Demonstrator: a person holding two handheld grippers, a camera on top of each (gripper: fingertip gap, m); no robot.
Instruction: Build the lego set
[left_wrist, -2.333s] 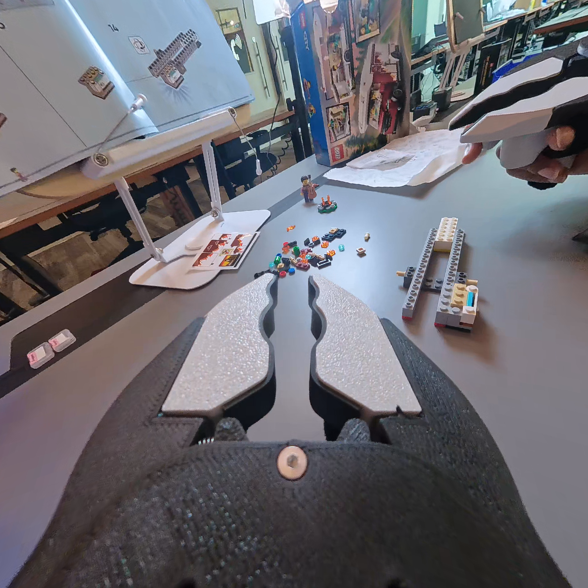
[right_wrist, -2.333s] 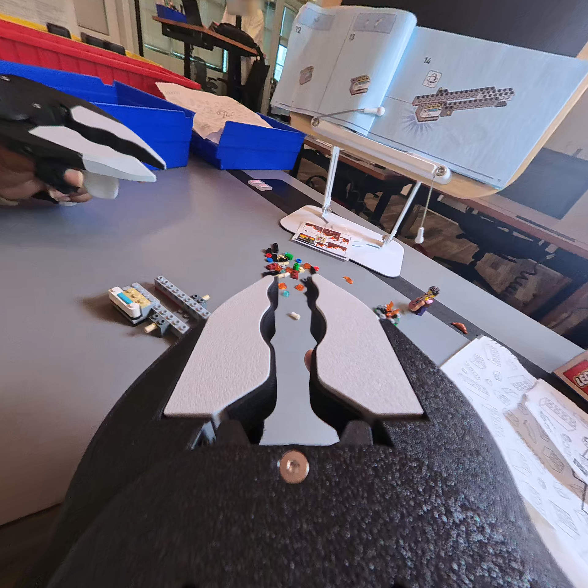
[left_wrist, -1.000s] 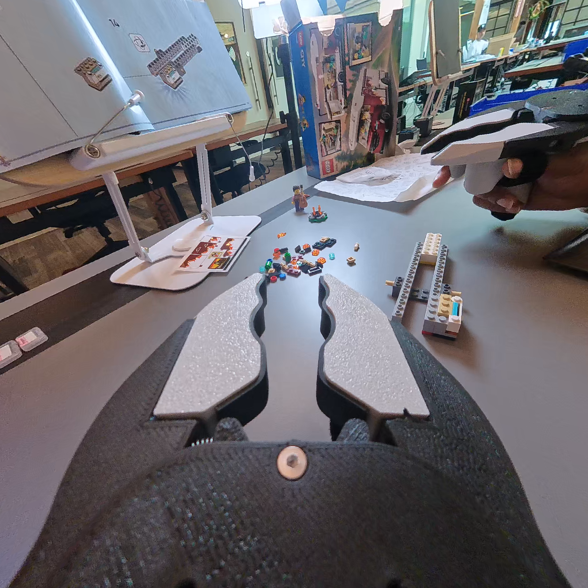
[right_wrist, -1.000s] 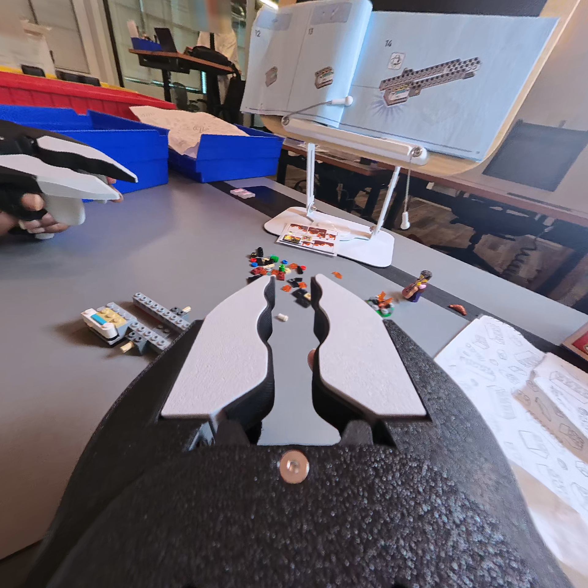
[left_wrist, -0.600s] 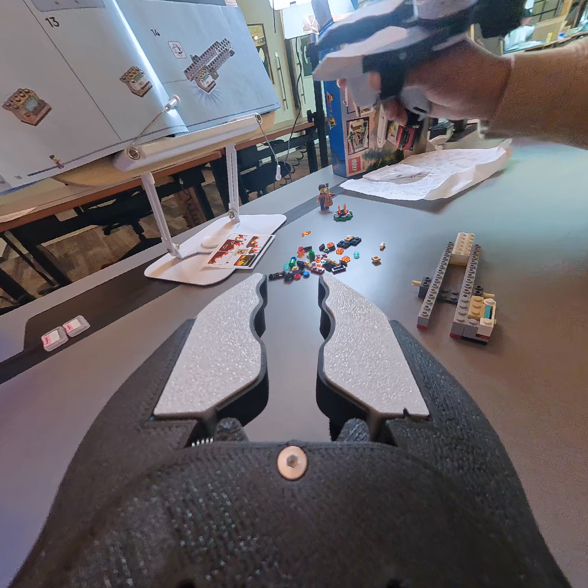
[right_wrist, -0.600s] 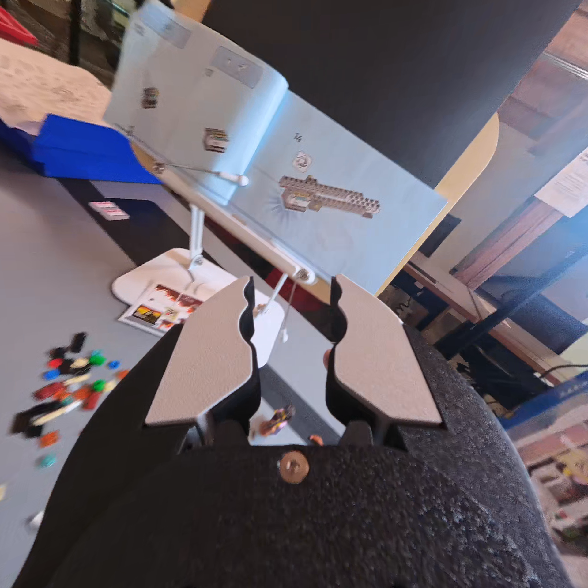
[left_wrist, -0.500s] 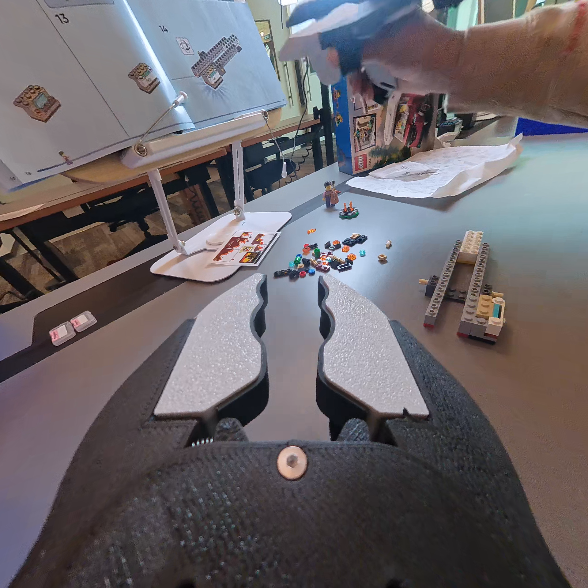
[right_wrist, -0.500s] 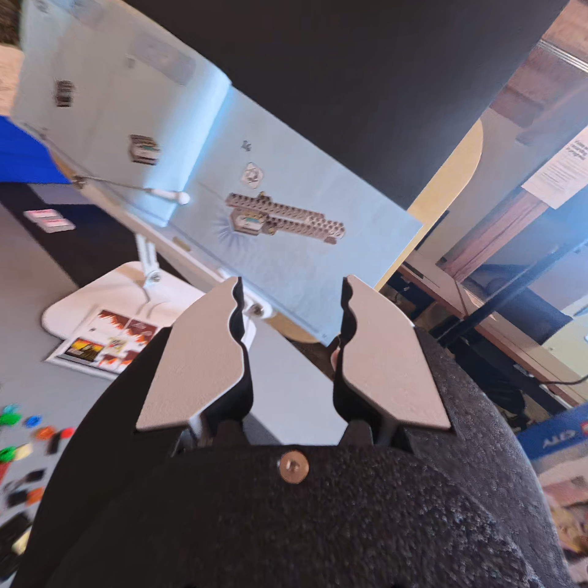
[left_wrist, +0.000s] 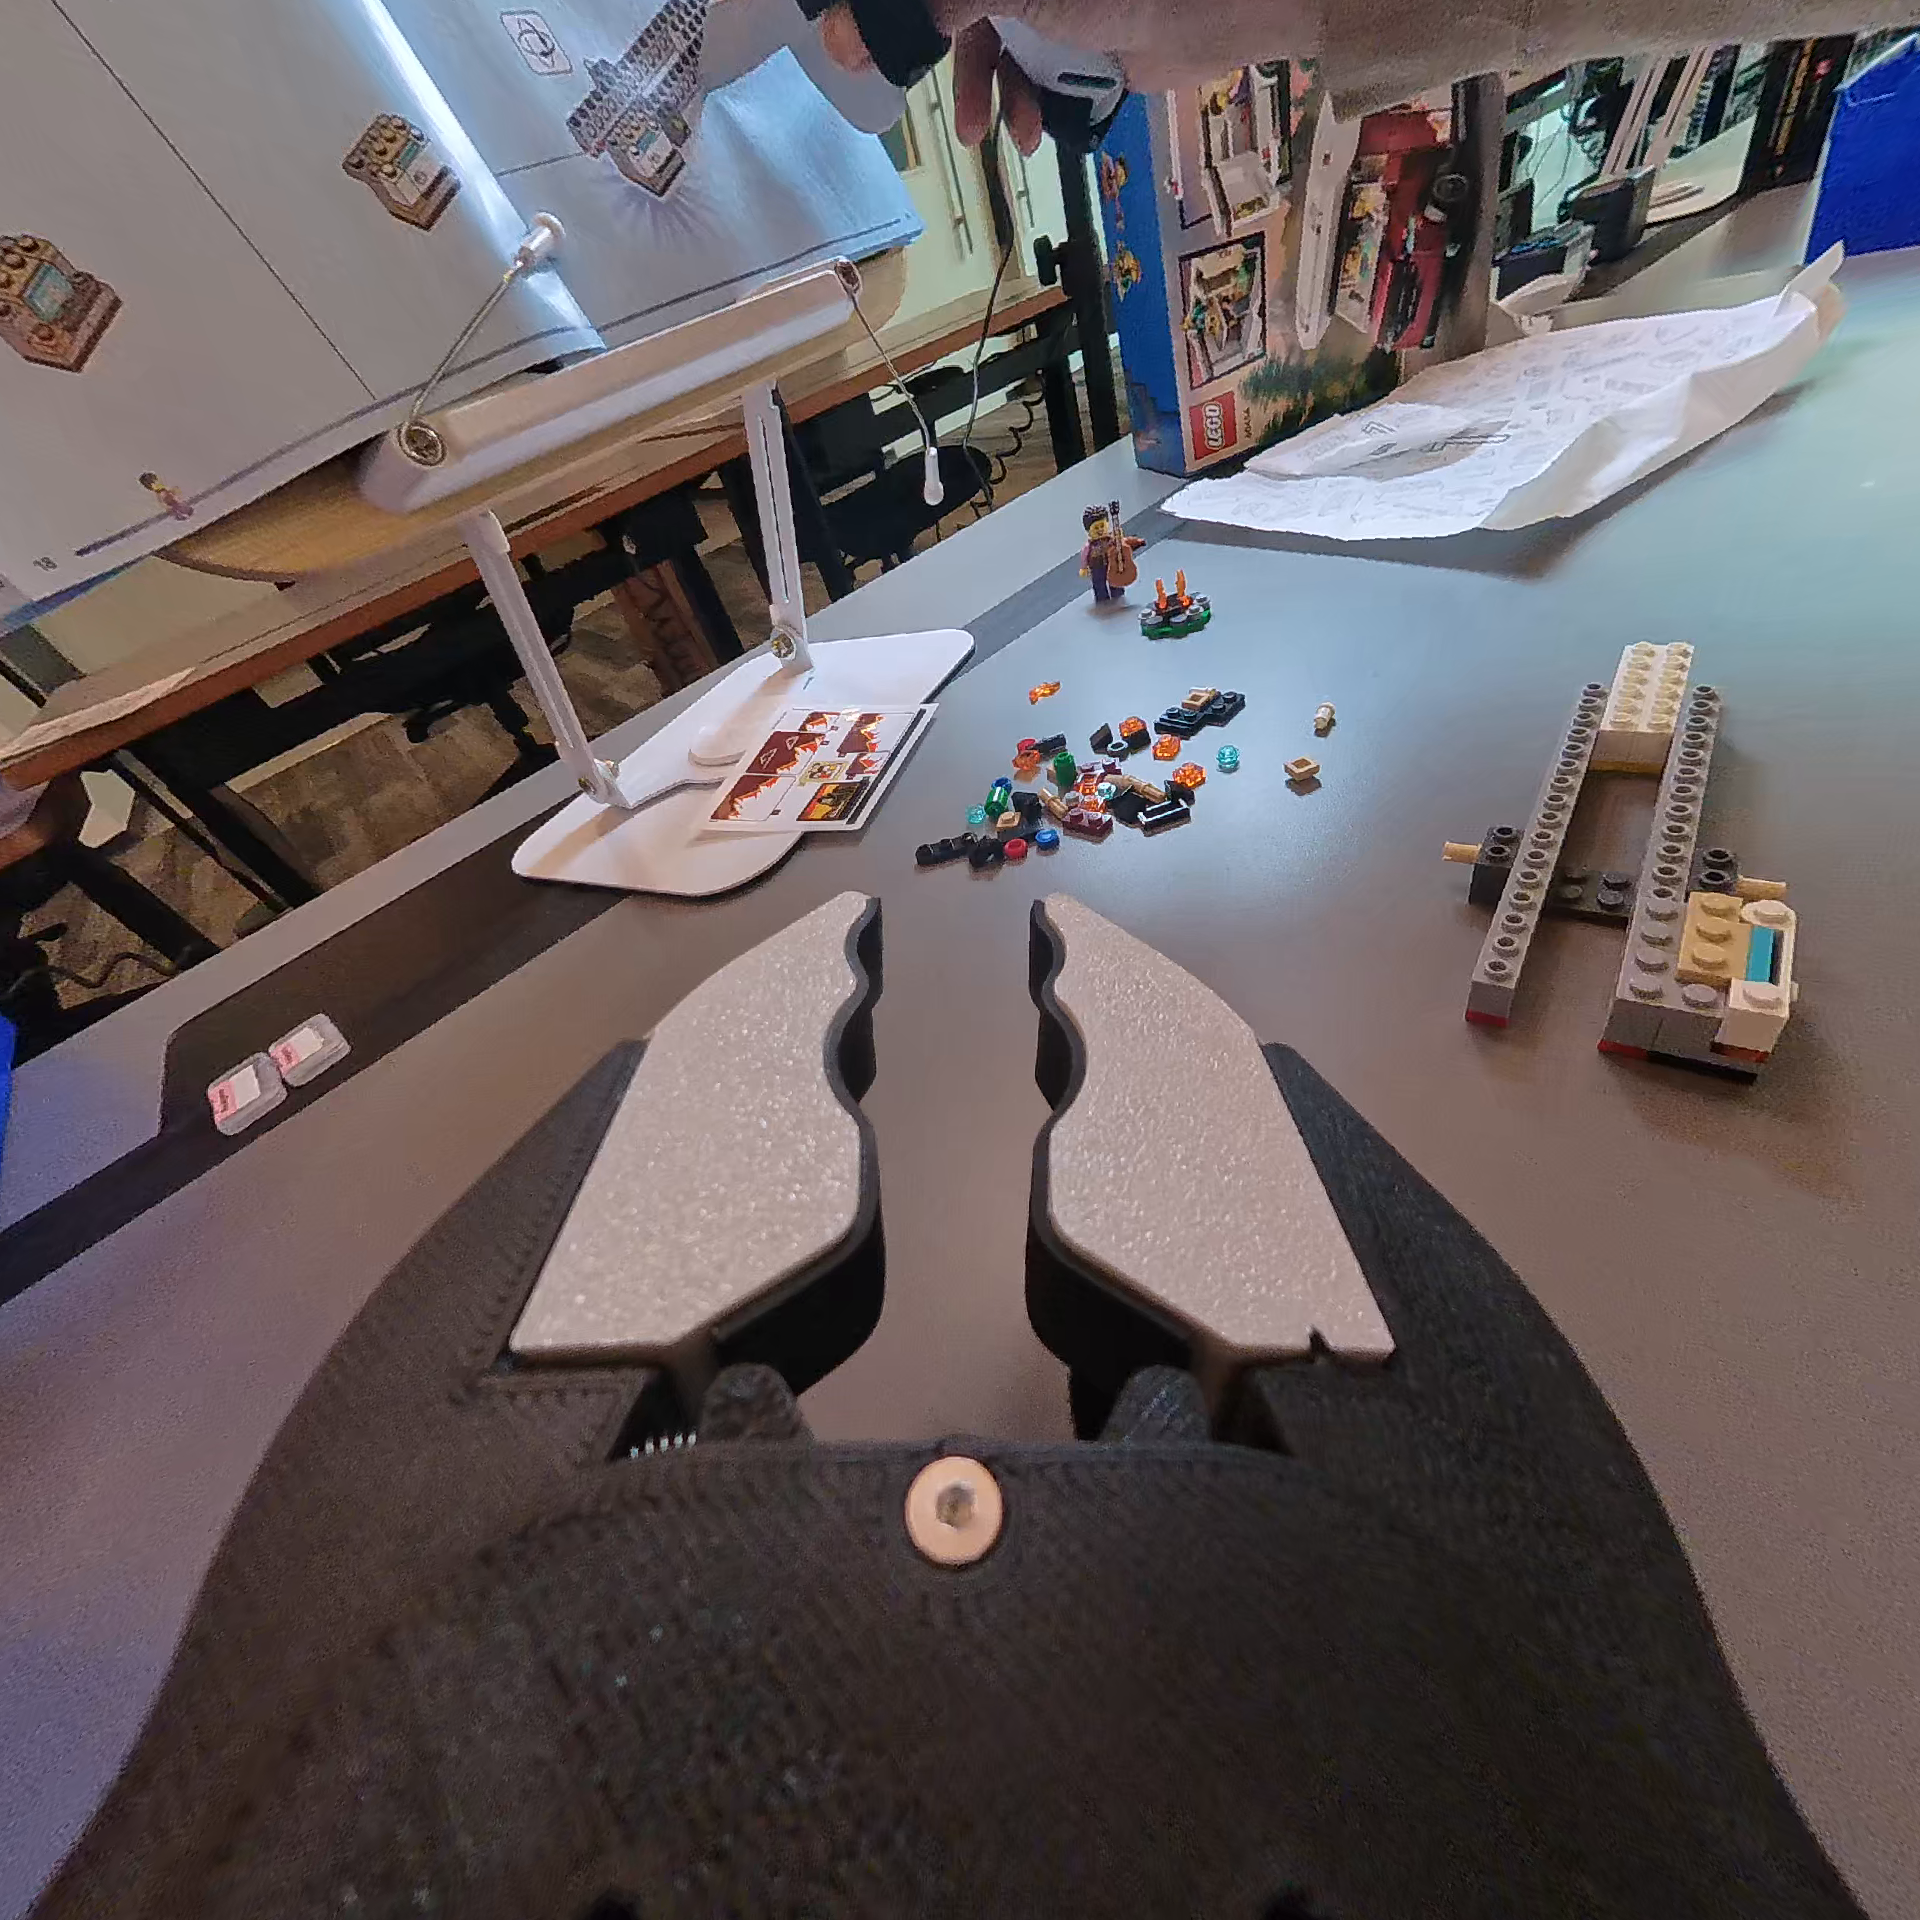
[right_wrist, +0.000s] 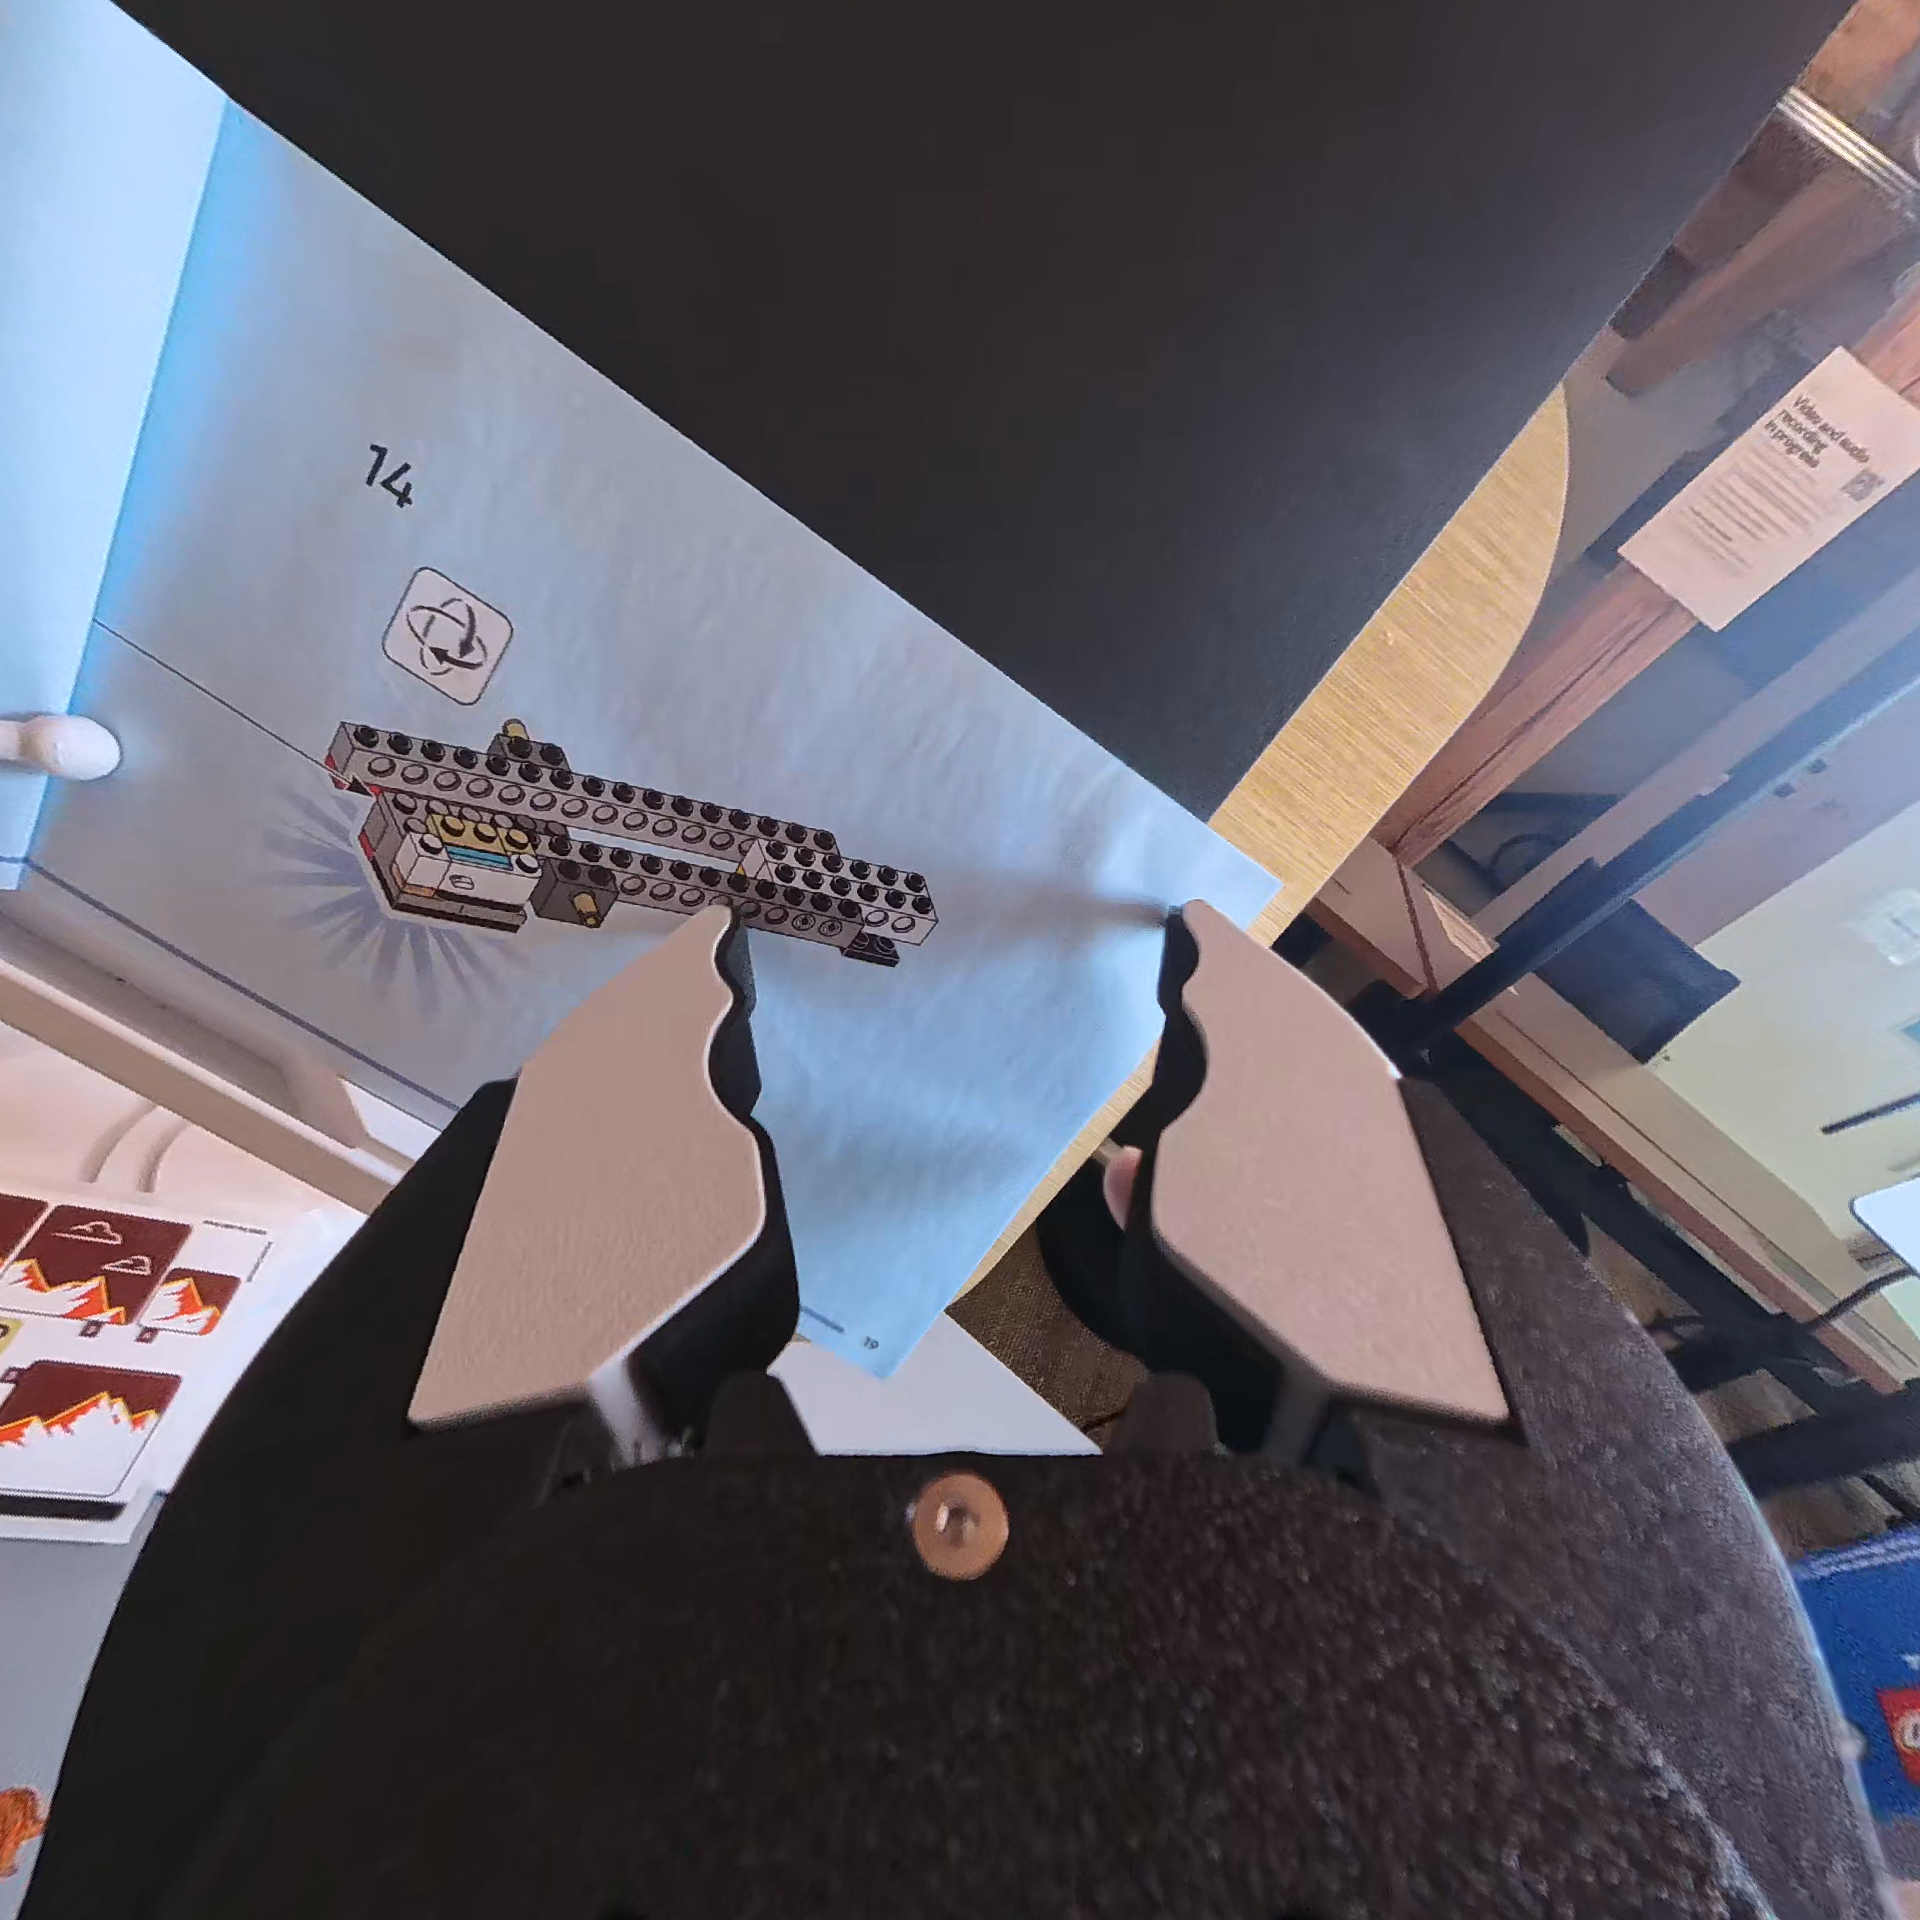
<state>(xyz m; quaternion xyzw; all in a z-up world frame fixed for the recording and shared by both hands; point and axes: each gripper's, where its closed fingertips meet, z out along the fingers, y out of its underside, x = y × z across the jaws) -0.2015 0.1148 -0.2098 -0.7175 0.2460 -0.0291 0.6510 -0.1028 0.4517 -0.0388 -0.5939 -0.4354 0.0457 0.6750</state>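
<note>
The instruction booklet page (right_wrist: 727, 831) stands open on the white book stand (left_wrist: 665, 343), at the far left of the grey table (left_wrist: 1351, 1351). Its lower right corner lies between the fingers of the right gripper (right_wrist: 951, 961), which are spread wide and hold nothing, so this gripper is the nearer one, probably to turn the page. The left gripper (left_wrist: 954, 914) hovers low, slightly open and empty. The half-built grey chassis (left_wrist: 1631, 862) lies to its right, long axis running near to far.

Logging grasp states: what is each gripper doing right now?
Left gripper: jaws slightly open, empty.
Right gripper: jaws wide open around the instruction page corner.
</note>
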